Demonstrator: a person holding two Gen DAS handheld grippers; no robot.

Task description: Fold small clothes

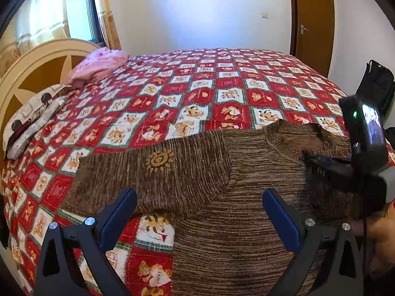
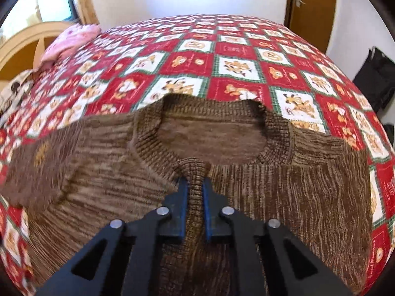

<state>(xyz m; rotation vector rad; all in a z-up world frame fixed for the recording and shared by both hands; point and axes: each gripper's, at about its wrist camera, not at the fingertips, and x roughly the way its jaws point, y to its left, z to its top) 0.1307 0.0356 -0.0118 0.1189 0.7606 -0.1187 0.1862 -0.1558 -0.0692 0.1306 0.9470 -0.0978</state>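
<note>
- The brown knitted sweater lies spread flat on the red-and-white patchwork bedspread, neck opening toward the far side of the bed, one sleeve stretched out to the left.
- The right gripper is clamped narrow on a pinched ridge of knit just below the ribbed collar. The hold takes only a thin pleat, so a hard pull may let the wool slide out from between the blue pads.
- A pinch this close to the neck may lift only the front layer; the back layer would then stay on the bedspread and the fold would come out uneven.
- The left gripper stands wide apart and holds nothing, hovering over the sleeve where it joins the body. With only one side gripped, the sweater may swing or bunch instead of folding along a straight line.
- The loose knit stretches easily, so the collar could distort under the pull.
- The bedspread is soft and may ruck up under dragged cloth.
</note>
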